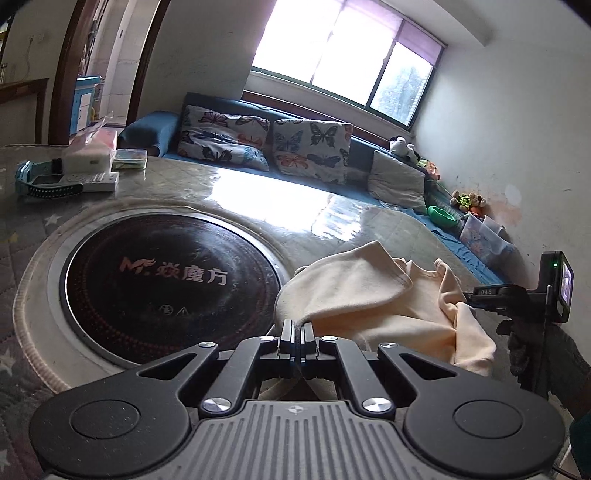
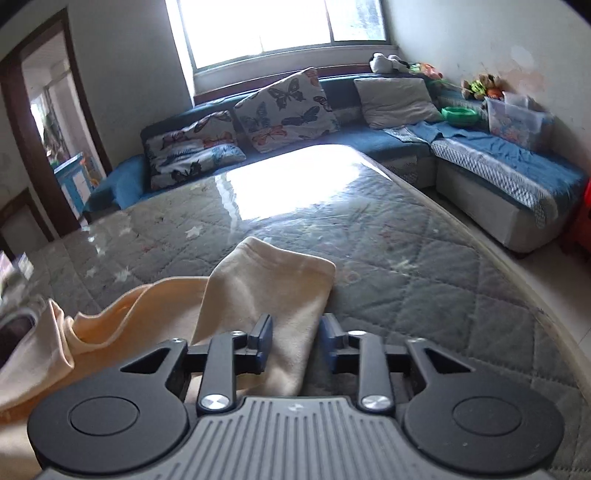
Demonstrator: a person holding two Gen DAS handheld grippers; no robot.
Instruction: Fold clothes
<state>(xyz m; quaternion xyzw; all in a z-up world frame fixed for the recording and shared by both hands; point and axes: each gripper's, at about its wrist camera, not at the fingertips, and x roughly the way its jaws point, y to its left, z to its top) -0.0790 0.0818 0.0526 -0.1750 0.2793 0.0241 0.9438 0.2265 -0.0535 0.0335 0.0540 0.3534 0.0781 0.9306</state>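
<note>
Item: cream garment point(image 1: 373, 299), crumpled on the quilted table cover point(image 2: 406, 258), right of the round black cooktop point(image 1: 170, 284). My left gripper point(image 1: 296, 328) has its jaws pressed together, pinching the garment's near edge; my right gripper point(image 2: 295, 332) stands with jaws apart, astride a sleeve point(image 2: 273, 295), not clamping it

Garment on a covered table, sofa behind

The garment point(image 1: 373, 299) lies on the table point(image 1: 236, 184), just right of the round cooktop point(image 1: 166, 284) set into it. A watch point(image 1: 44, 182) and small boxes point(image 1: 92, 158) sit at the table's far left. Behind runs the sofa point(image 2: 376, 144) with cushions point(image 2: 284, 109), under the window point(image 2: 280, 26).
</note>
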